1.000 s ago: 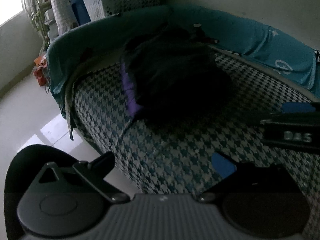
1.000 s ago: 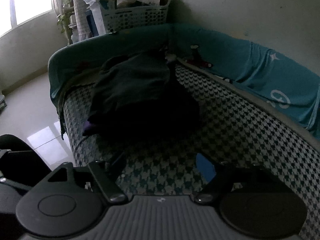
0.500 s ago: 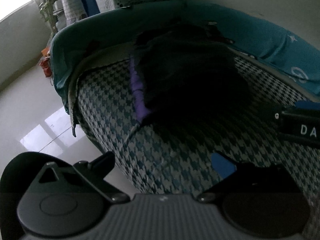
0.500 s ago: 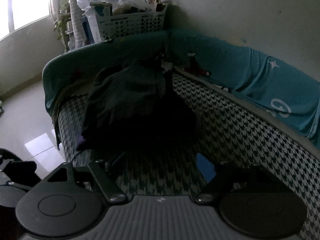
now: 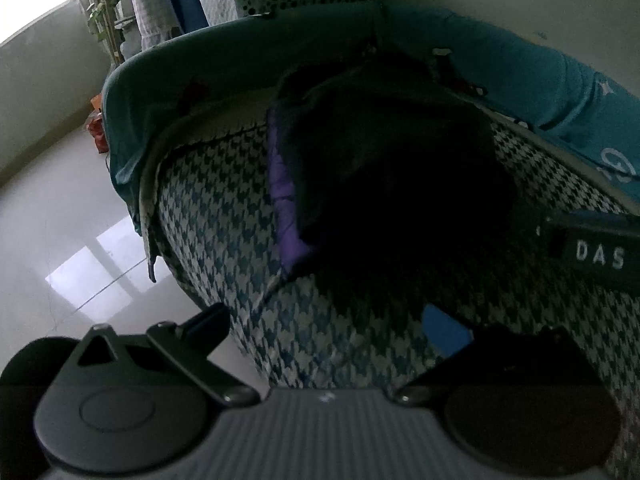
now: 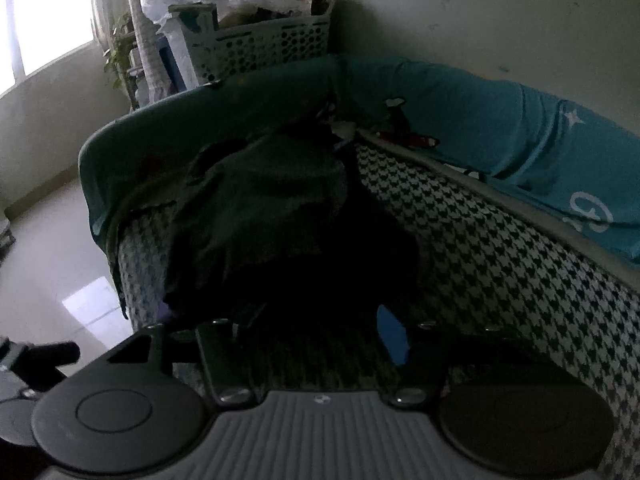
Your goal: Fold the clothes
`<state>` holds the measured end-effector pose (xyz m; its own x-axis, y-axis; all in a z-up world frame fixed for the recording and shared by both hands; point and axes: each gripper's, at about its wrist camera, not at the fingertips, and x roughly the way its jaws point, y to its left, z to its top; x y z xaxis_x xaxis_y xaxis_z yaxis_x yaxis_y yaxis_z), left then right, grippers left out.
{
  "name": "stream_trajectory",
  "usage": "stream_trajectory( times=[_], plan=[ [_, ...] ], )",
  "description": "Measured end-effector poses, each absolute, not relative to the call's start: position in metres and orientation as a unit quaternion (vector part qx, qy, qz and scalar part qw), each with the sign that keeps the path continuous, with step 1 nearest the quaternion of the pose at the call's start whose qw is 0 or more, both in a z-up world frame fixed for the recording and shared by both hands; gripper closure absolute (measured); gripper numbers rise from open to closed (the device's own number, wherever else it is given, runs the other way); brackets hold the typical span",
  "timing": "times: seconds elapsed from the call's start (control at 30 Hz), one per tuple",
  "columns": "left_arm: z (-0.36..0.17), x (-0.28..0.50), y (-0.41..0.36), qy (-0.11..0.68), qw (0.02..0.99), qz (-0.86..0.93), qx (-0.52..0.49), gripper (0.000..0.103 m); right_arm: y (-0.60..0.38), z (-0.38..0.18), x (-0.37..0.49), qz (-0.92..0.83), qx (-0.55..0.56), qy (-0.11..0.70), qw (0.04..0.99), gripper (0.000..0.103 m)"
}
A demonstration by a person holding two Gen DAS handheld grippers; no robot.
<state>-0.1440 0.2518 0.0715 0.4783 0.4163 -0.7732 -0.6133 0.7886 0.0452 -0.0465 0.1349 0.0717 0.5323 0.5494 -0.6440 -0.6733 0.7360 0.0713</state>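
Approaching the clothes pile (image 5: 384, 184), we find both tools short of it and neither in contact with any fabric. The pile is a dark heap with a purple garment (image 5: 284, 200) showing along its left edge, lying on the houndstooth sofa seat (image 5: 224, 240), up against the far corner where the teal cover (image 5: 248, 64) drapes the armrest and backrest.

The left tool (image 5: 324, 320) stands open with nothing between its jaws; only bare seat fabric and the near fringe of the pile show in the gap. The right tool (image 6: 312, 328) has just been closing and now stands partly open, likewise with nothing between its jaws. Its body also appears at the right edge of the left wrist view, beside the pile.

We judge the deciding relation as follows. The pile lies straight ahead of and below both tools, its long axis running away from us toward the back corner. In the left wrist view the pile's dark near edge seems just beyond the jaws; in the right wrist view the near edge is too dark to place. We therefore rate the left hand as likely nearer, though not with confidence.

No garment is yet separated from the heap; folding has not begun.
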Motion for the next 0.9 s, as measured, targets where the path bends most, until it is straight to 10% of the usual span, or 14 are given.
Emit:
stream_trajectory(
  times=[0.9],
  plan=[
    [0.069,-0.114,0.244,0.401,0.873,0.269,-0.074,0.000,0.127,0.067,-0.032,0.316,-0.099,0.333,0.883,0.044]
  ],
)
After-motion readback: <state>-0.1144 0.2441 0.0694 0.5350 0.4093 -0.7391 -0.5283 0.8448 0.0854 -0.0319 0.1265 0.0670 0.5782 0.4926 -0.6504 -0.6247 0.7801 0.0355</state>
